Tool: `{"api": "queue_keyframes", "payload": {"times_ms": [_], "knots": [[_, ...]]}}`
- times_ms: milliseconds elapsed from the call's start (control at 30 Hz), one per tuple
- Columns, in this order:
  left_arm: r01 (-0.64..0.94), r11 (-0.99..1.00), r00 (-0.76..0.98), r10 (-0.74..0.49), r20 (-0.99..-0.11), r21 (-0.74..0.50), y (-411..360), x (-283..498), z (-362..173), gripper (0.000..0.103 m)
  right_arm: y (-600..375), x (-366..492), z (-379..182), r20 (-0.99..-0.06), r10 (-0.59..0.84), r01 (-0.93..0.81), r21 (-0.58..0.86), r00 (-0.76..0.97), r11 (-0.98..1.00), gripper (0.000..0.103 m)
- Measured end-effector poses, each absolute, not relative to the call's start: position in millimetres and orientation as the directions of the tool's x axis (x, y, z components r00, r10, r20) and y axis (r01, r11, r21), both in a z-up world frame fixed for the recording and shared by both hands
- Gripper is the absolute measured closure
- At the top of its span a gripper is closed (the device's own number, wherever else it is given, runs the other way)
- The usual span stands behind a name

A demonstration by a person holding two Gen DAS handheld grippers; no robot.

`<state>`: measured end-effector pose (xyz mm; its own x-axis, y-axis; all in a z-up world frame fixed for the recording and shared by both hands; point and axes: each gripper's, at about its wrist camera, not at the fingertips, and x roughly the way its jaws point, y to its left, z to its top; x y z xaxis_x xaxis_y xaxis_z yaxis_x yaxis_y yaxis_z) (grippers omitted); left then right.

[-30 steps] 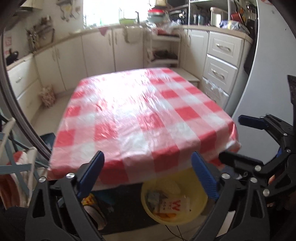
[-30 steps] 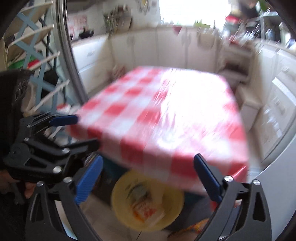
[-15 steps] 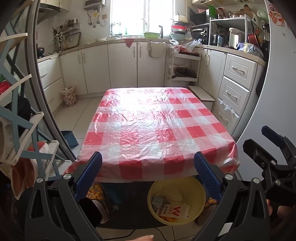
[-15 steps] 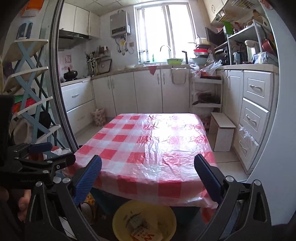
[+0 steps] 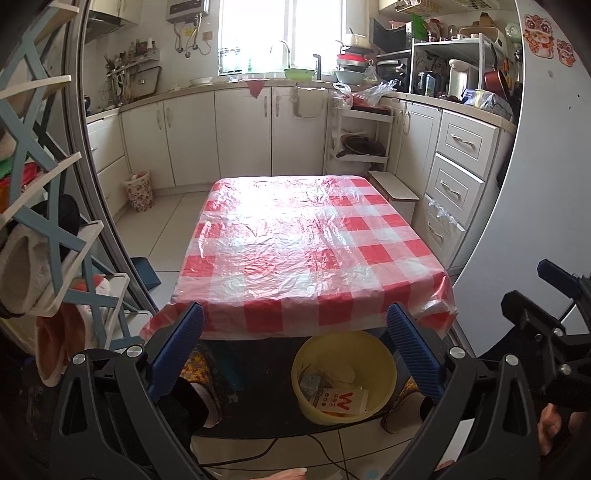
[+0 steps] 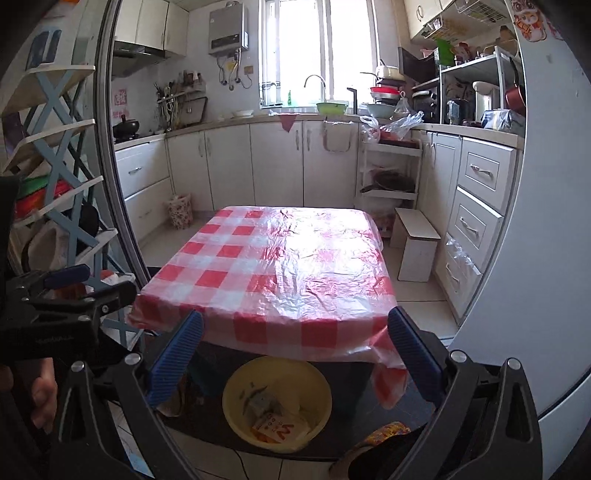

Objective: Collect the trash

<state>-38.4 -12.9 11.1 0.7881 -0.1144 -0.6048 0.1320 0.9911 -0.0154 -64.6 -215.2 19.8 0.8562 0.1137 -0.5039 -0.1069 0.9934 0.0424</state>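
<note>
Left wrist view: yellow basin (image 5: 343,373) holds a carton (image 5: 341,400) and scraps; both grippers' fingers (image 5: 184,338) spread, empty.

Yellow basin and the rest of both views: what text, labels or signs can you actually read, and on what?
"W", large red letter, on the carton in the yellow basin; the same carton shows in the right wrist view.
Small print above the "W": too small to read.
Red sign on the wall: characters too blurred to read.
Raised lettering on the left hand-held gripper body: illegible.
Fridge stickers: pictures, no readable words.
</note>
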Motion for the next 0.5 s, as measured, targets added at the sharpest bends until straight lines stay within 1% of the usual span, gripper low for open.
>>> {"api": "queue_keyframes", "payload": {"times_ms": [133, 267, 367, 500], "knots": [[0.107, 0.994, 0.806, -0.079, -0.586, 0.013, -12, -57, 20, 0.008, -213, -85, 17, -0.479, 0.112, -0.071, 0.103, 0.870, 0.992, 0.007], [0.102, 0.995, 0.811, -0.077, -0.579, 0.010, -10, -71, 24, 0.008, -205, -95, 2, -0.512, 0.119, -0.069, 0.116, 0.851, 0.991, 0.007], [0.103, 0.995, 0.810, -0.081, -0.580, 0.005, -7, -78, 26, 0.008, -198, -102, 1, -0.515, 0.124, -0.083, 0.101, 0.848, 0.991, 0.007], [0.095, 0.995, 0.815, -0.078, -0.575, -0.001, -4, -87, 29, 0.008, -192, -112, 7, -0.493, 0.116, -0.087, 0.082, 0.862, 0.993, 0.007]]}}
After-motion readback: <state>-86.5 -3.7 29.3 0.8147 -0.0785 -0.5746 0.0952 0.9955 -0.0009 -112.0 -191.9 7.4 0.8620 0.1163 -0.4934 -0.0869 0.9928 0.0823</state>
